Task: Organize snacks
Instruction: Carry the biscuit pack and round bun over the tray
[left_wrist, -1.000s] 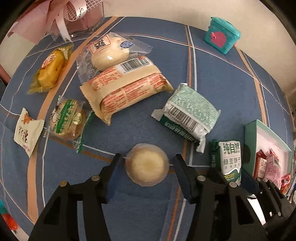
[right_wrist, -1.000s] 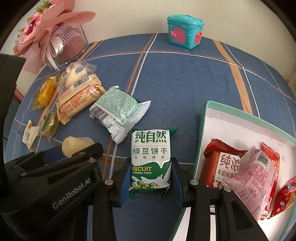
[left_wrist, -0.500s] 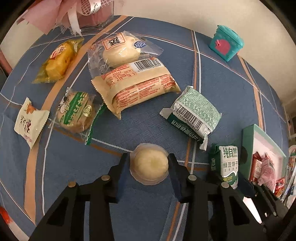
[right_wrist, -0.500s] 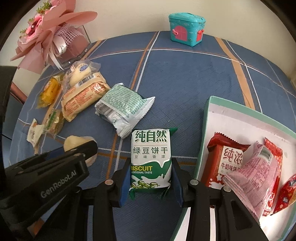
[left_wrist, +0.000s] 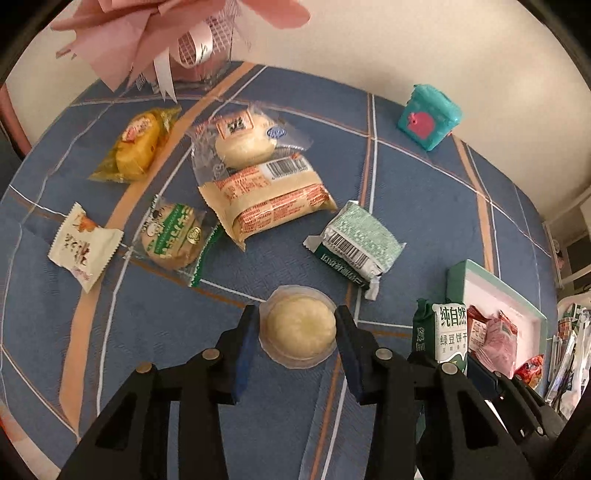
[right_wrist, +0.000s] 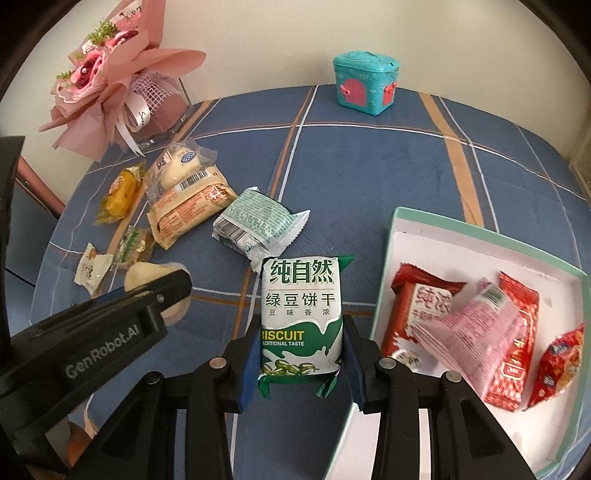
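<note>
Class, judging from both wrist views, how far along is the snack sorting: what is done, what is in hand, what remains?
Done: three or four red and pink packets lie in the green-rimmed box.
In hand: the left gripper pinches the round pastry; the right gripper clamps the green biscuit pack.
Left: six wrapped snacks on the blue cloth, including the green-checked packet.

woven, matt blue tablecloth (right_wrist: 369, 184) with a fine rough texture. glossy plastic film on the green bean biscuit pack (right_wrist: 300, 317) and the red wrappers (right_wrist: 517, 332). clear, shiny plastic around the round pastry (left_wrist: 297, 329). matt black plastic gripper fingers (left_wrist: 236, 354) with silvery metal rivets (left_wrist: 211, 354). smooth matt cardboard box (right_wrist: 461, 236). crinkled matt pink paper on the bouquet (right_wrist: 110, 88).
</note>
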